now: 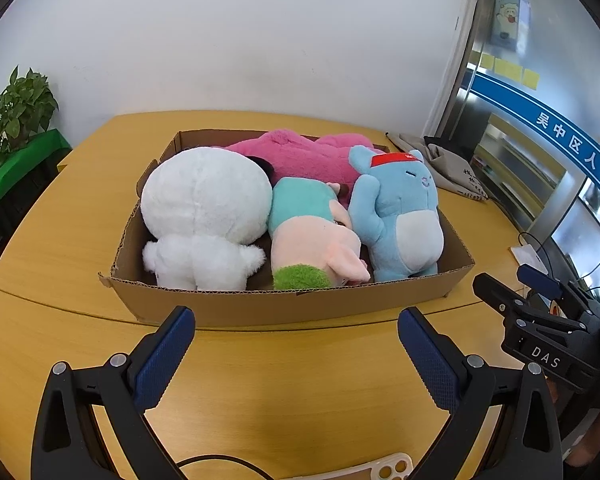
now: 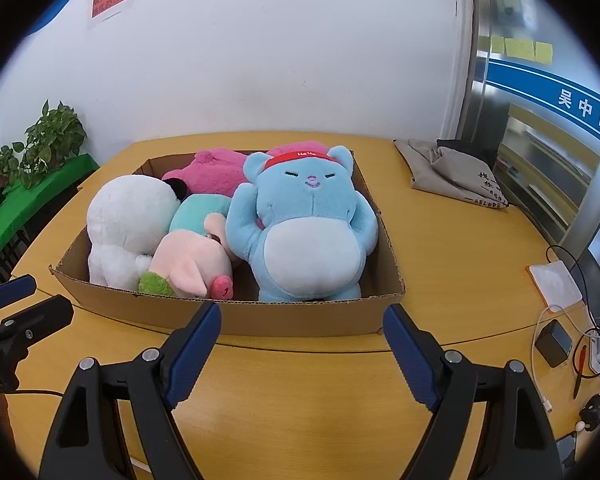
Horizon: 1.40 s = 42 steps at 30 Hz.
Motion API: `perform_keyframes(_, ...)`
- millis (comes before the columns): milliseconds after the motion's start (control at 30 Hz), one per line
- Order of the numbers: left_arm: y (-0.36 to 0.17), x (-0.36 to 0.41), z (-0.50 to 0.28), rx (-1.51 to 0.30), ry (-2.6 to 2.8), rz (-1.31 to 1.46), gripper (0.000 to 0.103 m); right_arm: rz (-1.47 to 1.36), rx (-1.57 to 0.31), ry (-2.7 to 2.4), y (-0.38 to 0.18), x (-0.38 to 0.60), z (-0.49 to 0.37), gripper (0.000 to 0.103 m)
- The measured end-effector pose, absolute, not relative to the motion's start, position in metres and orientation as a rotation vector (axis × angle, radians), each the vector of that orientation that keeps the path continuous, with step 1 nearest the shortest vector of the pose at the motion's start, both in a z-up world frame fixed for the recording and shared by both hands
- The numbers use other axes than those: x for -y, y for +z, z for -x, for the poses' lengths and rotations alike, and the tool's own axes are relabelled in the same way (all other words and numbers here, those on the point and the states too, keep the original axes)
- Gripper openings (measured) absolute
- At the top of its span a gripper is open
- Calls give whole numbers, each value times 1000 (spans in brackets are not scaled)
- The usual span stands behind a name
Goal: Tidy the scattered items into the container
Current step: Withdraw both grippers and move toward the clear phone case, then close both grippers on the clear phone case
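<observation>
Four soft toys sit in the cardboard box (image 2: 236, 322); we judge tidying complete
Left gripper (image 1: 296, 356) and right gripper (image 2: 300, 354) gape empty; we would hold clear of the desk (image 2: 300, 400)

Left wrist view: riding low over the wooden table (image 1: 300, 392), looking forward and downward between the spread fingers of the left gripper (image 1: 296, 360) at the near wall of the cardboard box (image 1: 284, 300), close in, with the right gripper (image 1: 516, 300) poking in at the right edge. Right wrist view: same tilt and nearness from just to the right, framed by the right gripper (image 2: 300, 348), catching the left gripper (image 2: 28, 300) at its left edge. Shared by both: box, blue plush (image 1: 396, 216), white wall (image 1: 260, 40), potted plant (image 1: 16, 116).
</observation>
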State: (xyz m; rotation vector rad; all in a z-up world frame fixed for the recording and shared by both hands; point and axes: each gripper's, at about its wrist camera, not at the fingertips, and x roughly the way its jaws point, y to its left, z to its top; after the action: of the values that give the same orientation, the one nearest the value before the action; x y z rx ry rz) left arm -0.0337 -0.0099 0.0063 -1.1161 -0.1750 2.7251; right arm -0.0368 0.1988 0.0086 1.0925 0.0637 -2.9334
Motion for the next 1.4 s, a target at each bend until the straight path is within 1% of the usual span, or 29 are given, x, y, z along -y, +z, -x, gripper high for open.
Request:
perform_keyframes(167, 3, 7, 32, 172, 2706, 1129, 103, -1099, -56, -2937, 7, -203, 34, 83)
perform_keyframes(367, -8, 20, 22, 214, 2641, 1199, 103, -1150, -71, -2906, -8, -206, 20, 83)
perform_keyframes(500, -35, 36, 1, 195, 2594, 1322, 103, -1264, -79, -2810, -37, -213, -7, 83)
perform_keyframes(667, -83, 45, -33, 127, 2478, 1530, 101, -1452, -16, -2554, -88, -220, -51, 83)
perform_keyframes(733, -99, 41, -42, 95, 2410, 1592, 96, -1483, 16, -2474, -100, -220, -60, 83)
perform_keyframes(800, -109, 34, -48, 67, 2335, 1631, 85, -1481, 56, -2392, -104, -216, -62, 82)
perform_keyframes(867, -114, 26, -53, 28, 2288, 1648, 81, -1447, 41, -2340, -103, -205, -62, 82)
perform_keyframes(933, -114, 20, -58, -19, 2265, 1632, 81, -1373, -40, -2291, -100, -192, -66, 82)
perform_keyframes(1000, -110, 16, -62, -77, 2226, 1582, 83, -1240, -189, -2231, -94, -179, -75, 82)
perform_keyframes(1033, -109, 13, -64, -136, 2194, 1548, 83, -1161, -292, -2198, -91, -173, -81, 82)
perform_keyframes(1100, -110, 3, -67, -317, 2121, 1484, 86, -1023, -508, -2109, -88, -162, -91, 83)
perform_keyframes(1167, -114, -10, -73, -522, 2018, 1428, 88, -953, -670, -1964, -92, -151, -93, 83)
perform_keyframes(1233, -120, -22, -76, -679, 1916, 1378, 88, -929, -742, -1816, -97, -143, -92, 83)
perform_keyframes(1267, -124, -27, -75, -728, 1882, 1360, 90, -926, -767, -1736, -102, -138, -90, 83)
perform_keyframes(1300, -125, -30, -72, -747, 1855, 1340, 92, -929, -792, -1682, -107, -134, -87, 83)
perform_keyframes(1400, -126, -34, -63, -740, 1777, 1291, 93, -878, -847, -1635, -115, -131, -78, 85)
